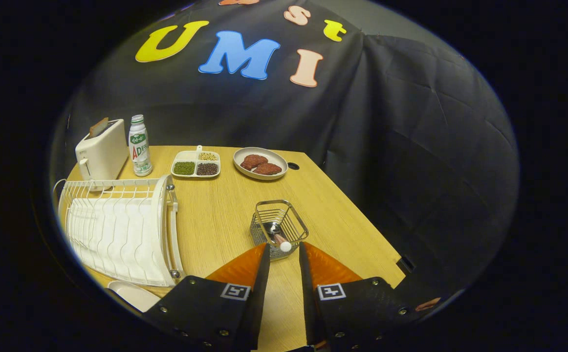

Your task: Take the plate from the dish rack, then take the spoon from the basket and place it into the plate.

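Apparently the plate (pixel 135 295) has already been taken out of the dish rack (pixel 118 230) and set on the table (pixel 225 215) just beside the rack's near corner; the spoon (pixel 280 240) is yet to be lifted. It is seen leaning in the wire basket (pixel 279 227), its long axis tilted, the pale handle end pointed up toward the tongs (pixel 284 252) and the bowl down inside. The tongs are held slightly open, empty, just short of that handle end.
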{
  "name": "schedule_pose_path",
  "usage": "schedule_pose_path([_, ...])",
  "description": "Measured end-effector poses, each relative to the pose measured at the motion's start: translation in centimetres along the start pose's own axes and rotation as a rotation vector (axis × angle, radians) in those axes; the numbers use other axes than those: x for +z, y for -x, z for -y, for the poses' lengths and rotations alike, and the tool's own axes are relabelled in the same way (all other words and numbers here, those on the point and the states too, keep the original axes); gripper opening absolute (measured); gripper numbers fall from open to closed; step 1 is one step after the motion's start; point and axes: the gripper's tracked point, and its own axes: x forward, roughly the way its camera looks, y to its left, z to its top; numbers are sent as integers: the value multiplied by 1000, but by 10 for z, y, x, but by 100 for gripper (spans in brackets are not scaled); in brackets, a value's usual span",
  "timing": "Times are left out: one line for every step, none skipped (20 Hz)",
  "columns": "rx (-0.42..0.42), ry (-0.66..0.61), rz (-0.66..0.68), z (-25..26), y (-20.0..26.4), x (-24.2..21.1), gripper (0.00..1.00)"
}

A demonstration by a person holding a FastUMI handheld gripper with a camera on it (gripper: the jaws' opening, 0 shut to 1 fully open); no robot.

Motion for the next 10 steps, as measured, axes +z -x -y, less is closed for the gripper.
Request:
schedule_pose_path([0,-1,-5,2,-6,1,36])
schedule_pose_path([-1,0,-10,3,-12,0,36])
schedule_pose_path([2,3,-18,3,-17,-1,36])
schedule_pose_path([5,6,-26,2,-21,-1,36])
schedule_pose_path([7,9,-29,2,-25,-1,36])
schedule_pose_path([14,11,-33,0,-29,-1,36])
schedule_pose_path([21,11,-38,-2,-33,-1,36])
schedule_pose_path([23,13,-45,-3,-36,-2,36])
schedule_pose_path([34,16,-50,-6,-40,-2,36])
schedule_pose_path([40,16,-54,-9,-41,-2,33])
